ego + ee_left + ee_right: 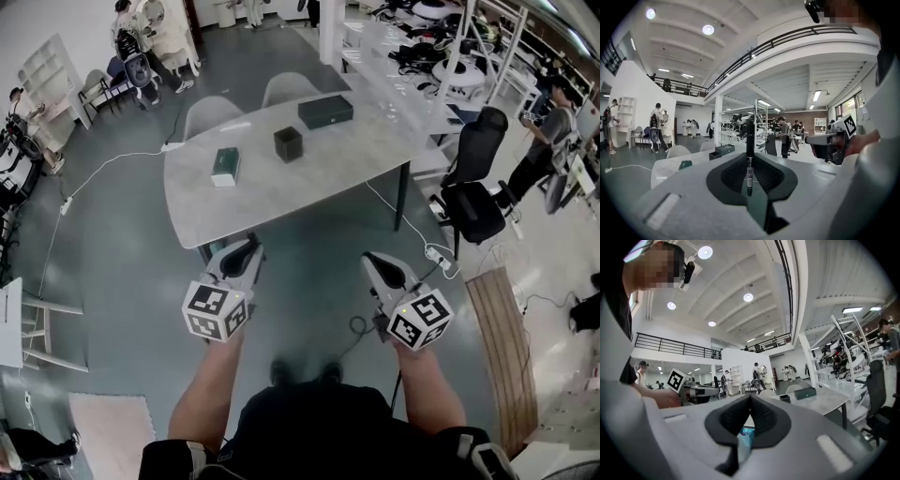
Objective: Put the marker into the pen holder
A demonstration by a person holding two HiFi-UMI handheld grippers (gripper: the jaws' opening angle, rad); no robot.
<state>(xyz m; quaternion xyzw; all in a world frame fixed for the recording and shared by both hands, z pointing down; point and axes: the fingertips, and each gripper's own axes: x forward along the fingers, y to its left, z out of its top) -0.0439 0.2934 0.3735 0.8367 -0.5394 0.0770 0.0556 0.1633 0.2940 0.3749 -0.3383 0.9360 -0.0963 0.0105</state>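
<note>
Marker: the black marker (750,154) stood upright between the jaws of my left tongs (247,247), well apart from the pen holder and on my side of it.
Left tongs: pinched on the marker's lower barrel. Most of its length rose free above the grip.
Right tongs: my right tongs (750,400) were pressed together at the tips, with nothing between them that I could see. They sat level with the left pair and just as far from the pen holder.
Pen holder: the small black cube-shaped pen holder (288,143) stood upright near the middle of the bench (309,183).
Neighbours: a green box (225,166) lay to the left of the pen holder and a dark case (325,111) lay beyond it to the right. Both were apart from it.
Step in hand: I judged this to be the carry, with the drop not yet begun.
Doing it well: I wanted to bring the marker straight above the pen holder and keep it vertical. Then I would lower its tip inside the rim before spreading the jaws. The idle tongs could steady the holder if it looked light.
Writing: the marker's white label band carried print too small for me to read. The cubes (217,311) on the tongs showed black-and-white square codes, not words. I could read nothing on the green box or the dark case.
</note>
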